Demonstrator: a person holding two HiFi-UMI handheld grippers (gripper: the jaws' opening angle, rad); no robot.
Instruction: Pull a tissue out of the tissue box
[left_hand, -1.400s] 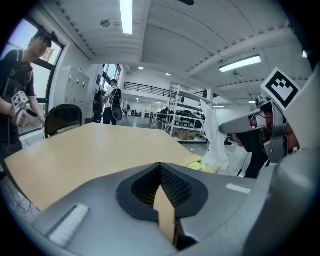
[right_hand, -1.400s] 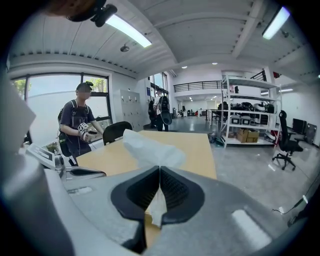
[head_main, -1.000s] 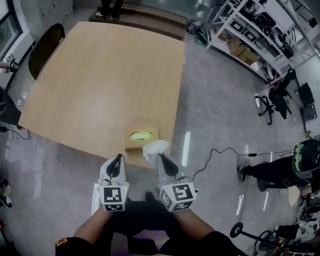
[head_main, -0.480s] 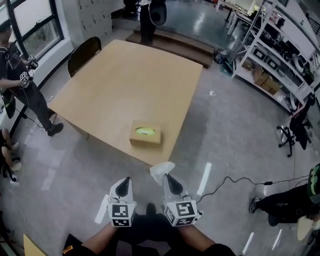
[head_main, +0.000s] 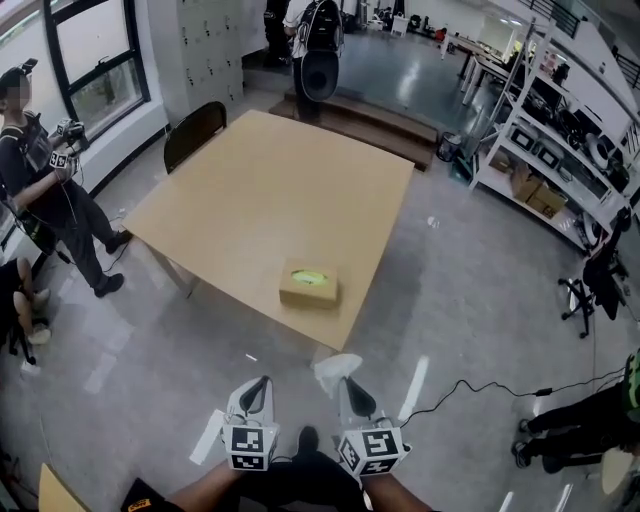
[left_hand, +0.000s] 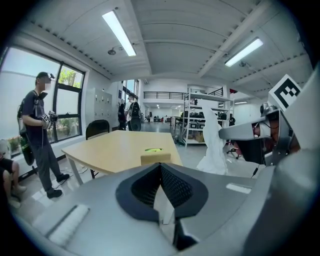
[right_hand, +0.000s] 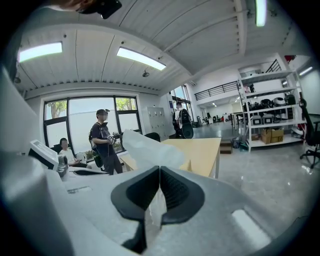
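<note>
The tan tissue box (head_main: 308, 285), with a green-rimmed slot on top, sits on the wooden table (head_main: 270, 190) near its front corner. Both grippers hang over the floor, well short of the table. My right gripper (head_main: 348, 382) is shut on a white tissue (head_main: 335, 367), which stands crumpled above its tips, clear of the box. In the right gripper view the tissue (right_hand: 150, 149) rises from the closed jaws (right_hand: 159, 171). My left gripper (head_main: 259, 385) is shut and holds nothing. The left gripper view looks over its tip (left_hand: 160, 166) at the box (left_hand: 155, 158) and shows the tissue (left_hand: 214, 146) at the right.
A person (head_main: 45, 180) stands left of the table, and another person (head_main: 318, 40) stands beyond its far edge. A dark chair (head_main: 195, 128) is at the table's far left. Metal shelves (head_main: 555, 120) line the right side. A black cable (head_main: 480, 385) crosses the floor.
Both grippers have drawn back from the table edge, the right one taking the tissue with it. The box now lies farther ahead, and the view has lifted.
</note>
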